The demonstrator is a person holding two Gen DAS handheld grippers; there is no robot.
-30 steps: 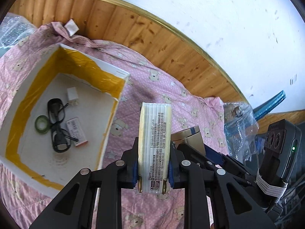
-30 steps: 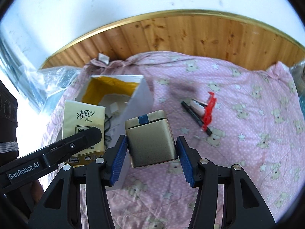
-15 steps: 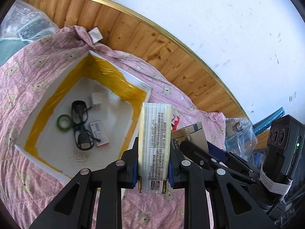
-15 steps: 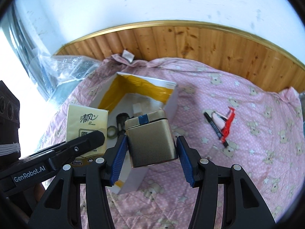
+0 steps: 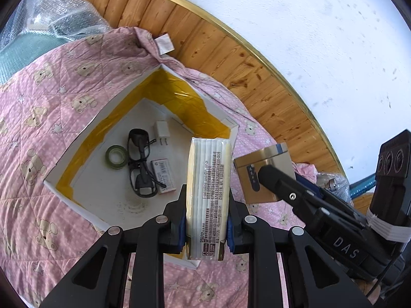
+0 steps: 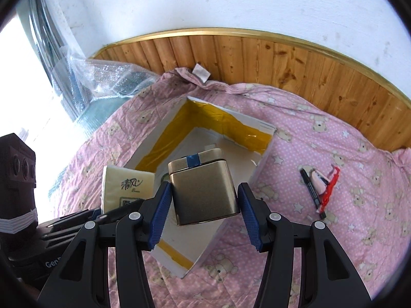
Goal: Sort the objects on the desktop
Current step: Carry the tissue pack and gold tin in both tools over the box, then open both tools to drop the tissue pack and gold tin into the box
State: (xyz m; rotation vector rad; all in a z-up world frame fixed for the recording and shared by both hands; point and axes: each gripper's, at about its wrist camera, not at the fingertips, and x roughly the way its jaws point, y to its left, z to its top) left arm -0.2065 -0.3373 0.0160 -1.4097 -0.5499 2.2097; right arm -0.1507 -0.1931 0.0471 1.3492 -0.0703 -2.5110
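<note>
**Two tools, tissue pack and tin held over the white box**

Left wrist view: the left tool [image 5: 206, 223] pinches a tissue pack [image 5: 208, 195] upright by its narrow sides, held above the near right corner of the white box [image 5: 77, 138]. The box, open-topped and lined with yellow tape, sits on a pink bear-print quilt [image 5: 51, 97]. Inside the box lie a green tape roll [image 5: 116, 157], black glasses [image 5: 140, 163], a white charger plug [image 5: 161, 131] and a small labelled card [image 5: 164, 175]. Right of the box, the right tool's black finger lies against a gold tin [image 5: 262, 173].

Right wrist view: the right tool [image 6: 205, 206] clamps the gold tin [image 6: 204, 191], which has blue tape across its lid, above the box [image 6: 267, 154]. The tissue pack [image 6: 125, 187] is at the box's left wall. Right of the box, on the quilt [image 6: 359, 205], lie a black pen [image 6: 312, 191] and a red clip [image 6: 331, 187].
</note>
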